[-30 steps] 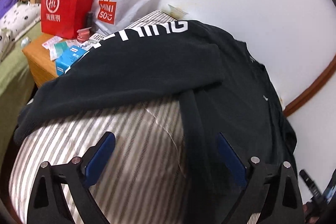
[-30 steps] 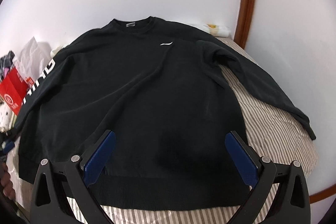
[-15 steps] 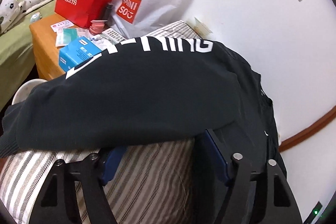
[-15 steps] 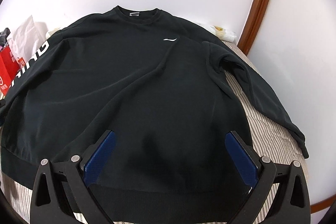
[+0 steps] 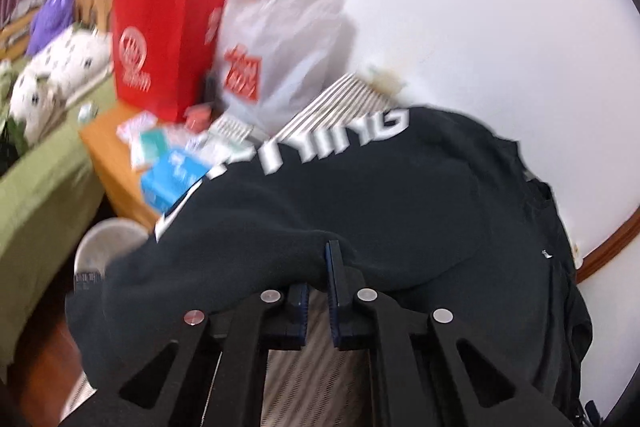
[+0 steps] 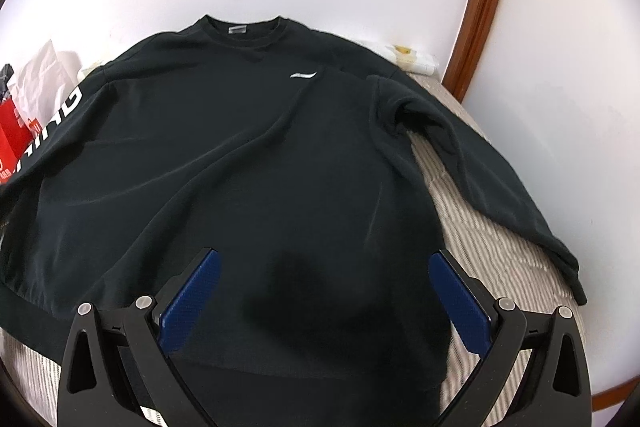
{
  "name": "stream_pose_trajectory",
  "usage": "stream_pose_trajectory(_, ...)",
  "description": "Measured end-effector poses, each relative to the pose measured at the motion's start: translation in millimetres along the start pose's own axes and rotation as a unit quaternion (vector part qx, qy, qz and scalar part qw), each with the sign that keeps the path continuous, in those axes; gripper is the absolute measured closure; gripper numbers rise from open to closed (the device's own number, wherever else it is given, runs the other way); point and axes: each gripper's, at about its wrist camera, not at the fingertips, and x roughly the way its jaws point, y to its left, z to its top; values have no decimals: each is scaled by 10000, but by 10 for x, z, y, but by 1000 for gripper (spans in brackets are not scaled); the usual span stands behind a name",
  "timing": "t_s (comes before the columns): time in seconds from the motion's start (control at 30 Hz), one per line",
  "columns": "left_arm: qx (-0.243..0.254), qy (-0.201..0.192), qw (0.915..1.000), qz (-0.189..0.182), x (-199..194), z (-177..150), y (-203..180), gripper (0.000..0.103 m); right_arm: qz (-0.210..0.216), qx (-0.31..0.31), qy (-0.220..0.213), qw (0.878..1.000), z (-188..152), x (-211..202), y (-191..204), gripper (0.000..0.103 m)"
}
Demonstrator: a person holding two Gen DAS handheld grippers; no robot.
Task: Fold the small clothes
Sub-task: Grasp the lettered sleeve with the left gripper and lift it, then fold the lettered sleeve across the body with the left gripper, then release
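Your left tool (image 5: 320, 279) has just closed and clamps the sleeve (image 5: 280, 211) of the black sweatshirt (image 6: 256, 163), which lies spread on the striped bed (image 6: 492, 247); your right tool (image 6: 320, 291) hovers above its hem, blue pads apart.

the sweatshirt (image 6: 256, 163) is black, with white block letters down one sleeve (image 5: 320, 143) and a small white logo (image 6: 303, 75) on the chest. the bedsheet (image 6: 492, 247) under it has thin grey and white stripes. both grippers' pads (image 6: 460, 303) are dark blue on black frames. a red paper bag (image 5: 160, 47) with a white emblem stands by a white bag (image 5: 288, 39) with a red mark. the nightstand (image 5: 108, 155) is orange-brown wood; a box (image 5: 172, 179) on it is light blue.
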Motion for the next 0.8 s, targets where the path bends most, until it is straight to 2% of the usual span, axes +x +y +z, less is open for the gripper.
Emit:
stream_pose_trajectory(0.13, 598, -434, 9972, -119, -251, 161, -504, 96, 73, 91, -67, 9999, 52, 10, -131, 1)
stream_pose_trajectory(0.27, 1039, -583, 9921, -386, -315, 223, -1072, 96, 97, 181, -163, 9997, 94, 4, -264, 1)
stream_pose_trajectory(0.37, 1567, -660, 9839, -546, -263, 203, -1632, 97, -53, 127, -243, 9996, 173, 20, -338, 1)
stream_pose_trajectory(0.57, 2308, -426, 9675, -942, 83, -43, -2546, 97, -215, 30, -413, 9989, 303, 22, -531, 1)
stream_pose_trajectory(0.7, 2649, -8, 9568, -1200, 340, -330, -3007, 96, -324, 136, -313, 9989, 250, 101, -721, 1)
stream_pose_trajectory(0.8, 2996, 168, 9460, -1225, 493, -540, -3251, 96, -463, 241, -175, 9985, 152, 171, -852, 1)
